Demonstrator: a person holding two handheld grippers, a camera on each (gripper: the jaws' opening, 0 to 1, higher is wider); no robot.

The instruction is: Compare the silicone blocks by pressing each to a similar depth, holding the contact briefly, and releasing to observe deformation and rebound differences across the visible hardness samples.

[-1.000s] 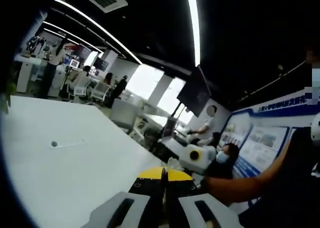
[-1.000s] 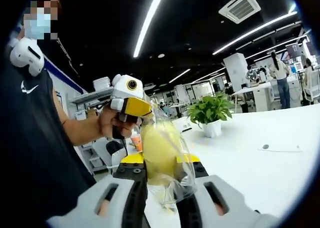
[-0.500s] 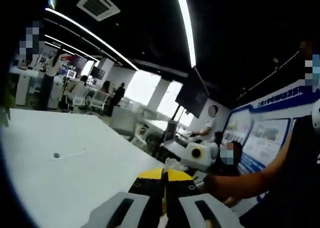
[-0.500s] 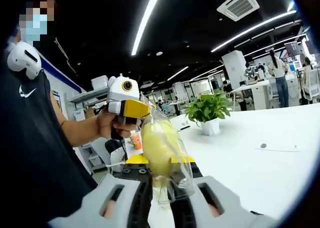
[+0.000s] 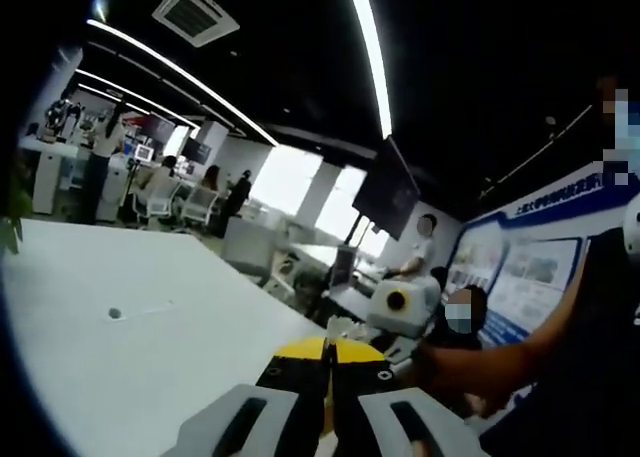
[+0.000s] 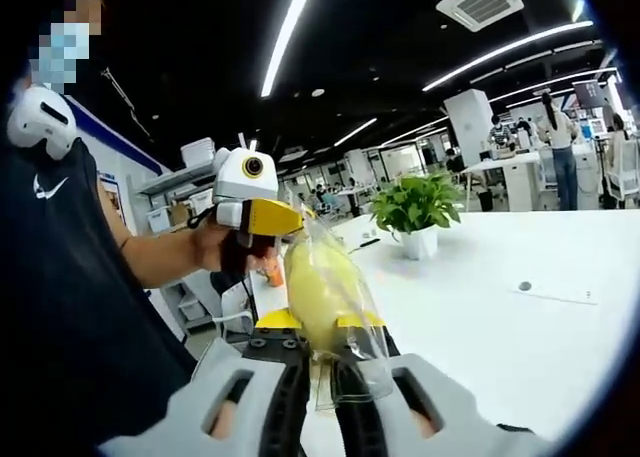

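The right gripper [image 6: 318,349] pinches a clear bag [image 6: 335,307] holding a yellow block [image 6: 318,289] — bag lettering unreadable. The left gripper [image 5: 327,355] sits pressed together — its yellow tip meets the bag's top.

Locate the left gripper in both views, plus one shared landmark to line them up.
Left gripper view: the left gripper is the view's own, with its jaws rising at bottom centre, closed together.
Right gripper view: left of centre, held in a hand, its yellow tip at the top of the clear bag.
Shared landmark: the dark dot on the white table.
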